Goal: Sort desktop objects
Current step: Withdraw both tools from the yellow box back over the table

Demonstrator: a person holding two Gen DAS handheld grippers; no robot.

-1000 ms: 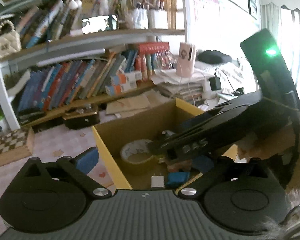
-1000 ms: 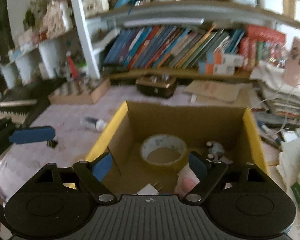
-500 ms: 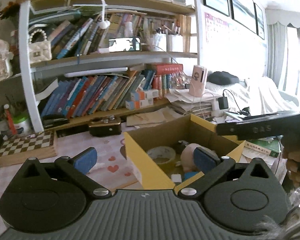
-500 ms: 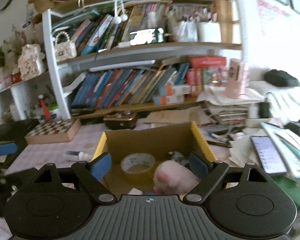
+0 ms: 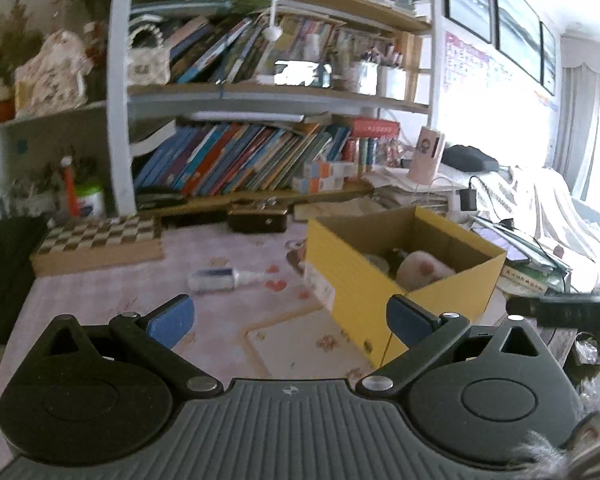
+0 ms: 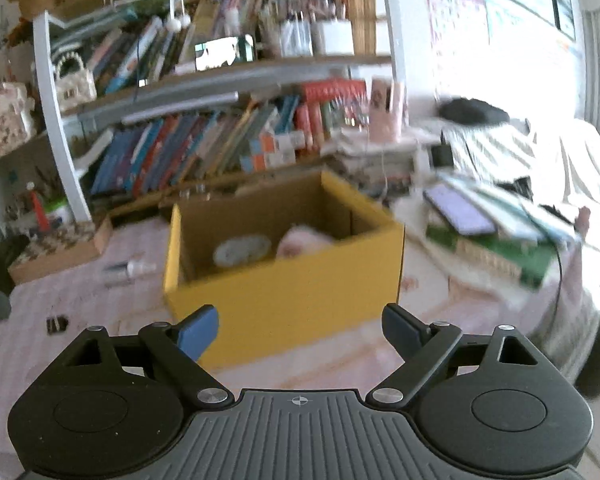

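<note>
A yellow cardboard box (image 5: 354, 276) stands on the pink desk; it also shows in the right wrist view (image 6: 284, 296). Inside lie a pink plush toy (image 5: 422, 270), also seen in the right wrist view (image 6: 304, 240), and a tape roll (image 6: 242, 250). A small clear bottle (image 5: 220, 279) lies on the desk left of the box and shows blurred in the right wrist view (image 6: 126, 270). My left gripper (image 5: 288, 320) is open and empty, in front of the box's left corner. My right gripper (image 6: 300, 326) is open and empty, in front of the box's near wall.
A checkered game box (image 5: 100, 240) and a dark case (image 5: 258, 218) sit at the back by the bookshelf (image 5: 240, 168). Stacked books with a phone (image 6: 458, 210) lie right of the box. A small black clip (image 6: 57, 324) lies at left.
Both grippers have pulled up and back from over the box. The pink plush toy that was between the right gripper's fingers now lies in the box.
</note>
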